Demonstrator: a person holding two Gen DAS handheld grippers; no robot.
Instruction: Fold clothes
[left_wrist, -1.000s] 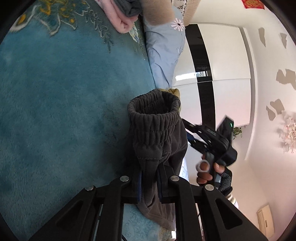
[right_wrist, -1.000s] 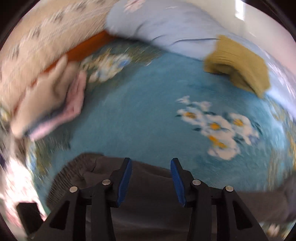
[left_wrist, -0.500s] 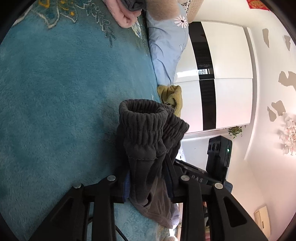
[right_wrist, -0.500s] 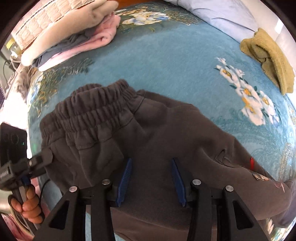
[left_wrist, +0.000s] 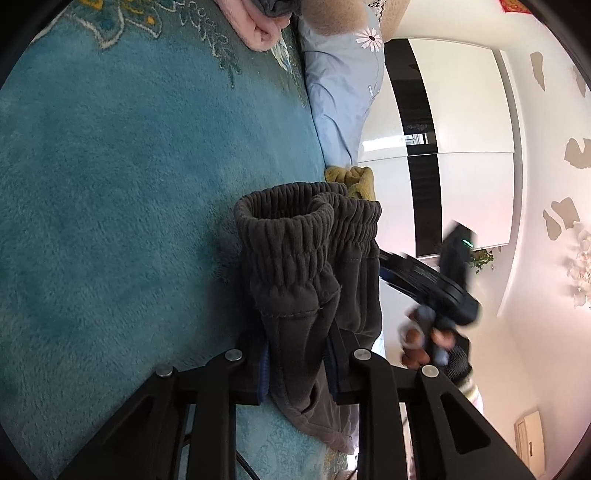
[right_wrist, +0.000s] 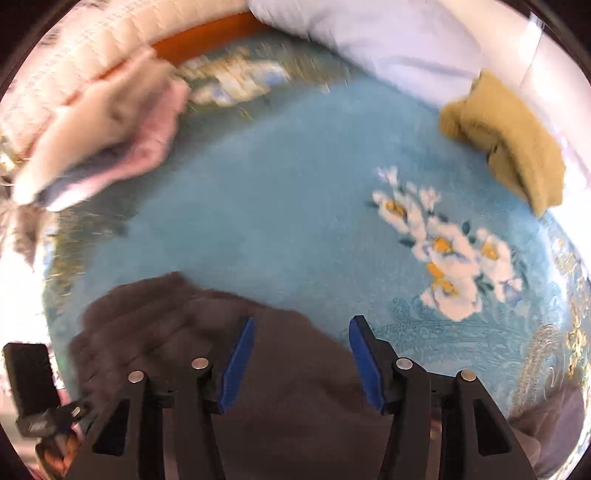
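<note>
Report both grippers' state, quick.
Left gripper: shut on the grey trousers.
Right gripper: open, above the trousers, gripping nothing.

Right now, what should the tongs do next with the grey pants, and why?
Probably close the right tongs on the grey pants: they stand open over the cloth, while the left tongs alone pinch it near the waistband.
</note>
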